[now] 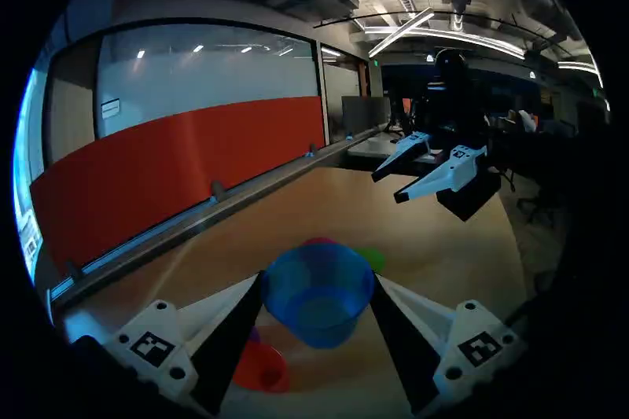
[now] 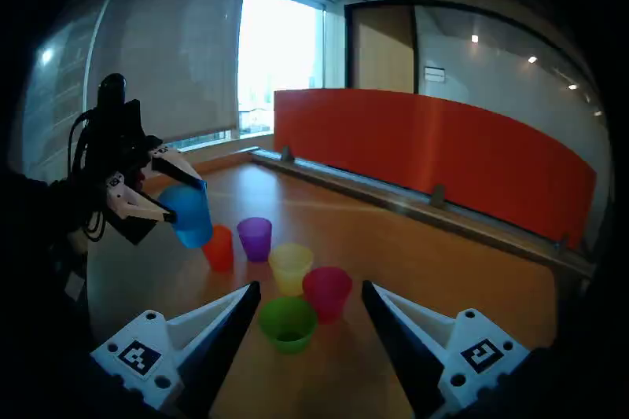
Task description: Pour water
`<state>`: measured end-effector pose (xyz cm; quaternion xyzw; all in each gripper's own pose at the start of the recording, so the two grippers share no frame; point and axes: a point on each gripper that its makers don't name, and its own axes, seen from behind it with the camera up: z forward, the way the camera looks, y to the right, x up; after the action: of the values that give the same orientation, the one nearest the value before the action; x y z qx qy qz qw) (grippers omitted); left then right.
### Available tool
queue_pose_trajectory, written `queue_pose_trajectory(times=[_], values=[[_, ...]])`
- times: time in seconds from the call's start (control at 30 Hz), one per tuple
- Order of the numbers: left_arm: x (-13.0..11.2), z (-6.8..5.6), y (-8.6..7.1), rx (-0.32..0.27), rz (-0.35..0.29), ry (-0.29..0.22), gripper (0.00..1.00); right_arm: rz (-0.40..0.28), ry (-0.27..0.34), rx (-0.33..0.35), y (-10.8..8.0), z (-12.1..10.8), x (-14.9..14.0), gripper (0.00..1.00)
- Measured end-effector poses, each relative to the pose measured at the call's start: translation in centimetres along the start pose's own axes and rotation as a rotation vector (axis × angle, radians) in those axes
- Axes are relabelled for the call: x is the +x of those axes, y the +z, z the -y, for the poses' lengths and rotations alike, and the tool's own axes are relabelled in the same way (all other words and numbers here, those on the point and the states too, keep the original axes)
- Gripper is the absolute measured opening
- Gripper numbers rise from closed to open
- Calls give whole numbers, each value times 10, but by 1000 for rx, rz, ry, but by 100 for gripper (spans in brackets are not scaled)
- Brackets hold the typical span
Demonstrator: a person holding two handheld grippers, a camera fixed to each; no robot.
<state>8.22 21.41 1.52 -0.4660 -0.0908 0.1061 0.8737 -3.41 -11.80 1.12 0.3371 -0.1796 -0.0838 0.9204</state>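
Observation:
My left gripper (image 1: 317,293) is shut on a translucent blue cup (image 1: 318,305), whose open mouth faces the camera. In the right gripper view the same blue cup (image 2: 186,216) hangs in the left gripper (image 2: 189,199) just above a red cup (image 2: 219,248). That red cup (image 1: 263,364) sits below the blue one on the wooden table (image 1: 354,207). My right gripper (image 2: 310,301) stands open with nothing between its fingers, above a green cup (image 2: 288,323) and a pink cup (image 2: 327,292). In the left gripper view the right gripper (image 1: 387,188) hovers farther off, open.
A yellow cup (image 2: 290,266) and a purple cup (image 2: 255,237) stand in the cluster between the red and pink ones. An orange partition (image 2: 440,152) with a rail runs along the table's (image 2: 440,262) far edge. A person's dark sleeve (image 2: 47,215) holds the left gripper.

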Motion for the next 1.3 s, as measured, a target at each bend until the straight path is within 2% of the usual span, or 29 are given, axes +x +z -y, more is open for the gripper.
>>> queue_pose_trajectory(times=[0.5,0.8,1.3], values=[[38,12,-18,34,-128,-25,90,2,-2,10,4,4,-1,100],[52,19,-22,52,-157,2,90,4,0,18,7,6,-4,100],[64,24,-26,71,-188,9,90,15,-1,24,12,8,-9,100]])
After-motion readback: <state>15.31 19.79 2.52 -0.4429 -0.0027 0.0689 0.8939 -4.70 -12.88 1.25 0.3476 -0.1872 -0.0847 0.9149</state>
